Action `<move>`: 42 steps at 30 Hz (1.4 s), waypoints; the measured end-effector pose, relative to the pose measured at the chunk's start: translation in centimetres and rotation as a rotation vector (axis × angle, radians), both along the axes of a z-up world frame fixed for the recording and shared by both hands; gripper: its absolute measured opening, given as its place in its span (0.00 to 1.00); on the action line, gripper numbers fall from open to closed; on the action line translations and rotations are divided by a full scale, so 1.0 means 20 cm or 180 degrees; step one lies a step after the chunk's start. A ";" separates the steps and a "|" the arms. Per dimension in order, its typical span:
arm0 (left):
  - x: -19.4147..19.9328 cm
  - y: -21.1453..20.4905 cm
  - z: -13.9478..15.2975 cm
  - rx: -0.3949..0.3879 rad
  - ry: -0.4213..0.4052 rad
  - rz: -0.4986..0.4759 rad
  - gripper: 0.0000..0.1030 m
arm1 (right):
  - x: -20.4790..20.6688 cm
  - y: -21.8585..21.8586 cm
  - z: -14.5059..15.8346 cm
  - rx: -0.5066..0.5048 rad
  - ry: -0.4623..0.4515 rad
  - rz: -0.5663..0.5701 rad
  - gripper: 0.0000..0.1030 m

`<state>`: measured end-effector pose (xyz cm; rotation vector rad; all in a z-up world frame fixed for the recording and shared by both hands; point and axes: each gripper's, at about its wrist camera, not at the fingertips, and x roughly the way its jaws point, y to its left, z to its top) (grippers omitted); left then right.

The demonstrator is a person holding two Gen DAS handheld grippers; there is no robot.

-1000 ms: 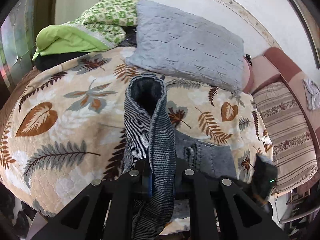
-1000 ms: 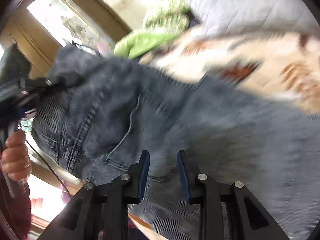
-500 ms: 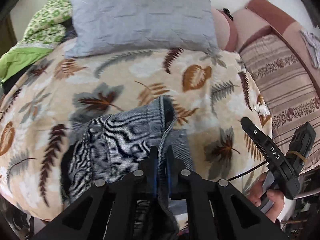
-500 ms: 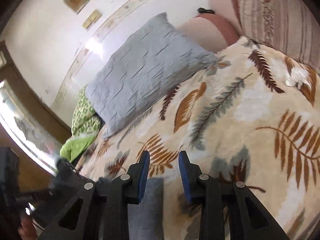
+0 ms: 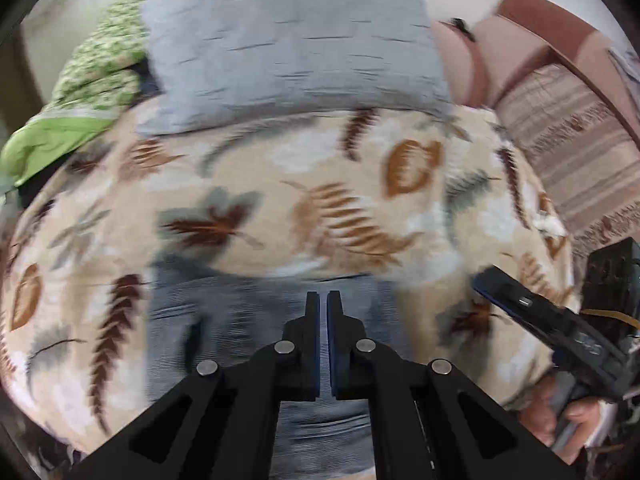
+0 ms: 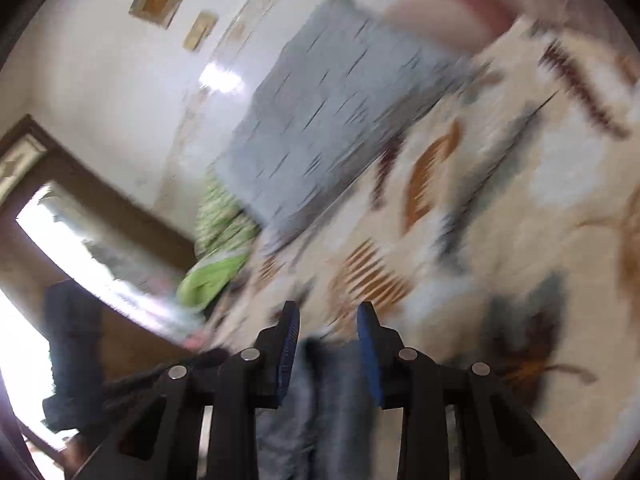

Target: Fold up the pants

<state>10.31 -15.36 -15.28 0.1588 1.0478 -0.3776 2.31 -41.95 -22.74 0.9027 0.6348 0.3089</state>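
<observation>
The left gripper [image 5: 323,304] is pressed together over the pants [image 5: 240,320], holding nothing. The right gripper [image 6: 328,320] is spread above the bed [image 6: 520,200].

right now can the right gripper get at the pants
Probably yes. The right gripper has its jaws open and the pants lie on the leaf-print bedspread directly below and between them, with nothing in between. Motion blur makes the exact gap hard to judge.

Leaf-print bedspread [image 5: 320,184], grey pillow [image 5: 296,52] against a pale wall [image 6: 100,64] — bright window [image 6: 80,240], striped sofa [image 5: 576,148].
</observation>
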 end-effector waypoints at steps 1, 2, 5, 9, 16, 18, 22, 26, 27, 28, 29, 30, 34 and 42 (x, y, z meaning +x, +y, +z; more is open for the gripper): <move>0.01 0.09 -0.01 0.0074 -0.0025 0.0101 0.03 | 0.02 0.04 0.00 0.0078 -0.0011 0.0183 0.32; 0.01 0.16 -0.03 0.0135 -0.0037 0.0194 0.03 | 0.04 0.09 -0.01 0.0083 0.0013 0.0337 0.32; 0.01 0.40 -0.11 0.0269 0.0034 0.0461 0.03 | 0.07 0.19 -0.02 -0.0015 0.0083 0.0568 0.38; 0.00 0.62 -0.25 0.0297 0.0255 0.0664 0.03 | 0.09 0.29 -0.06 -0.0064 0.0218 0.0688 0.62; -0.01 0.76 -0.41 0.0120 0.0520 0.0746 0.02 | 0.18 0.50 -0.21 -0.0525 0.0704 0.0818 0.62; -0.03 0.76 -0.42 0.0095 0.0504 0.0680 0.02 | 0.19 0.57 -0.24 -0.0663 0.0752 0.0919 0.62; -0.05 0.75 -0.43 0.0134 0.0440 0.0535 0.02 | 0.15 0.73 -0.21 -0.0880 0.0525 0.1276 0.58; -0.06 0.74 -0.45 0.0019 0.0450 0.0514 0.00 | 0.09 0.81 -0.16 -0.1266 0.0379 0.1225 0.21; -0.06 0.74 -0.45 -0.0019 0.0453 0.0507 0.00 | 0.07 0.80 -0.15 -0.1247 0.0348 0.1185 0.13; -0.07 0.73 -0.44 -0.0039 0.0455 0.0481 0.00 | 0.05 0.79 -0.12 -0.1202 0.0279 0.1128 0.11; -0.07 0.72 -0.44 -0.0033 0.0447 0.0438 0.00 | 0.03 0.79 -0.08 -0.1166 0.0205 0.1082 0.11; -0.08 0.70 -0.44 -0.0022 0.0435 0.0405 0.00 | 0.01 0.79 -0.05 -0.1174 0.0133 0.1038 0.10; -0.14 0.60 -0.42 0.0012 0.0367 0.0197 0.00 | -0.09 0.75 0.06 -0.1195 -0.0101 0.0791 0.10; -0.19 0.39 -0.49 0.0403 0.0287 -0.0130 0.00 | -0.01 0.50 -0.19 -0.1081 0.0936 0.0284 0.15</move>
